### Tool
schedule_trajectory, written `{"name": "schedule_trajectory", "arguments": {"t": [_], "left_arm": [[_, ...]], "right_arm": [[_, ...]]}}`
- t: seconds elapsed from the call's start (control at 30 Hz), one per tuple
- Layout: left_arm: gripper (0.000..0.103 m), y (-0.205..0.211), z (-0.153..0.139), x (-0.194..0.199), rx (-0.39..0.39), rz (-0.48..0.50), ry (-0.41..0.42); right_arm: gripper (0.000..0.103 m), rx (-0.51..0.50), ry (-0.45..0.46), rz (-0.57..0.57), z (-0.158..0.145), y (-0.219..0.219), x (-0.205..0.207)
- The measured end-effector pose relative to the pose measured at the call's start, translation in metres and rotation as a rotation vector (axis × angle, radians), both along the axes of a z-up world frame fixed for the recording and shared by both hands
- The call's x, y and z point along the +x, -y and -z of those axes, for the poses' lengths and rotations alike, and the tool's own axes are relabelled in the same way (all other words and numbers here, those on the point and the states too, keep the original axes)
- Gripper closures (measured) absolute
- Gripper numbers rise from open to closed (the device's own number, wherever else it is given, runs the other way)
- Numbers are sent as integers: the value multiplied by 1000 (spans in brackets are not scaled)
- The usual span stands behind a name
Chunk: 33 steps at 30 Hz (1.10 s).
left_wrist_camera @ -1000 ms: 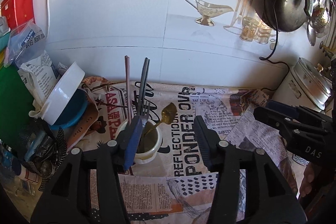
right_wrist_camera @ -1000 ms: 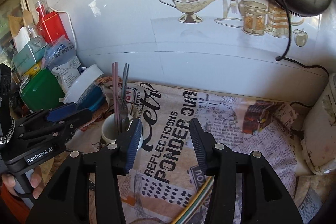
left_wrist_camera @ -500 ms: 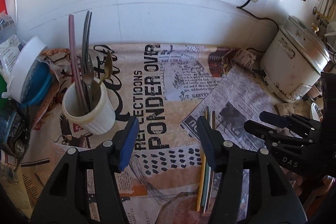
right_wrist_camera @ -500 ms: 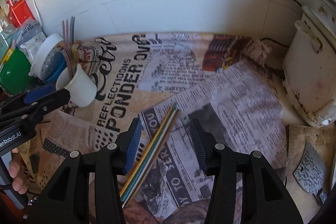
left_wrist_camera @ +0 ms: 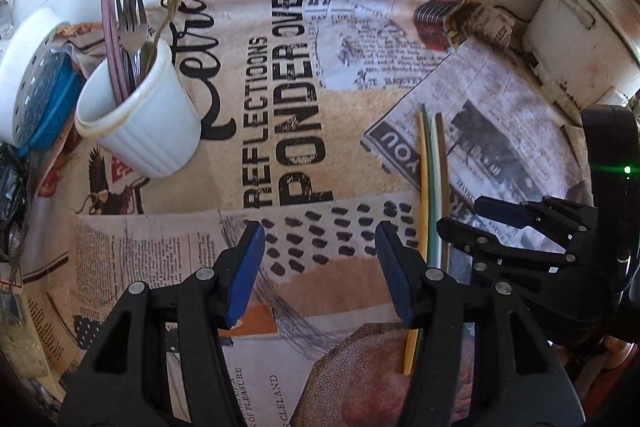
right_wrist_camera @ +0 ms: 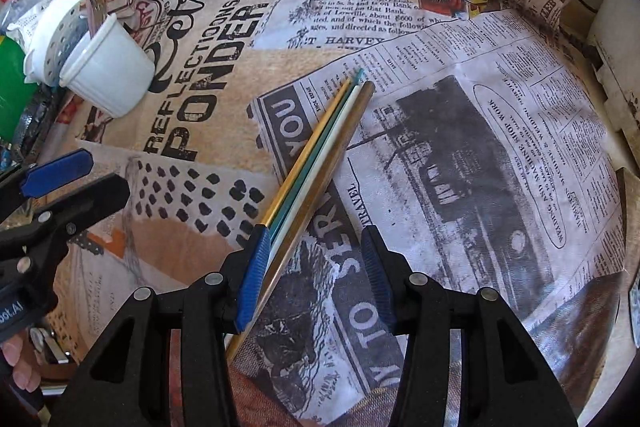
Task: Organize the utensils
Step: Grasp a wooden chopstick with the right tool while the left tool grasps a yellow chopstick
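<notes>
Yellow, green, white and brown chopsticks (right_wrist_camera: 316, 163) lie bundled side by side.

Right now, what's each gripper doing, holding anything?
Left gripper: open, nothing between its jaws.
Right gripper: jaws closing, not gripping yet; the sticks lie on the cloth by its left finger.
</notes>
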<state>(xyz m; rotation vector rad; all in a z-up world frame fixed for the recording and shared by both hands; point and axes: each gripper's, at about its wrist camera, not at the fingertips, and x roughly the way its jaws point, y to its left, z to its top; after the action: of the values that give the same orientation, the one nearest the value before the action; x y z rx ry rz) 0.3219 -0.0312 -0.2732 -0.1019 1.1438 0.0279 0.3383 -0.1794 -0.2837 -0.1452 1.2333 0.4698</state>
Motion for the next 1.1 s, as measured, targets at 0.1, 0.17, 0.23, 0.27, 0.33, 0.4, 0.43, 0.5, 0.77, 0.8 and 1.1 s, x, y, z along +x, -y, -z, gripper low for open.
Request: {"name": "schedule_trajectory", "arguments": {"t": [0.1, 0.17, 0.23, 0.27, 0.33, 0.4, 0.43, 0.5, 0.77, 0.8, 1.1], "left_arm": [[47, 0, 6, 0, -7, -8, -13], [47, -1, 9, 0, -12, -10, -18], [47, 0, 12, 0, -16, -11, -22], [47, 0, 12, 0, -19, -10, -23], [47, 1, 14, 0, -24, -7, -26], [47, 2, 16, 1, -34, 2, -31], [47, 3, 17, 2, -39, 9, -34], [47, 5, 19, 4, -46, 25, -42], [48, 26, 33, 20, -110, 104, -96], [50, 29, 34, 22, -115, 112, -101], [71, 51, 45, 36, -103, 166, -129]], "right_arm": [[69, -14, 35, -14, -1, 0, -2], [81, -26, 37, -5, 0, 4, 0], [94, -29, 28, 8, 0, 13, 4], [94, -8, 7, 22, 1, 19, 7], [94, 6, -14, 45, 3, 24, 12], [94, -2, -20, 51, 3, 27, 18], [94, 0, -25, 54, 2, 27, 22], [94, 0, -30, 48, 1, 22, 27], [96, 13, -40, 25, 5, 17, 37], [96, 20, -44, 30, 5, 19, 36], [96, 95, -28, 73, -11, 43, 22]]}}
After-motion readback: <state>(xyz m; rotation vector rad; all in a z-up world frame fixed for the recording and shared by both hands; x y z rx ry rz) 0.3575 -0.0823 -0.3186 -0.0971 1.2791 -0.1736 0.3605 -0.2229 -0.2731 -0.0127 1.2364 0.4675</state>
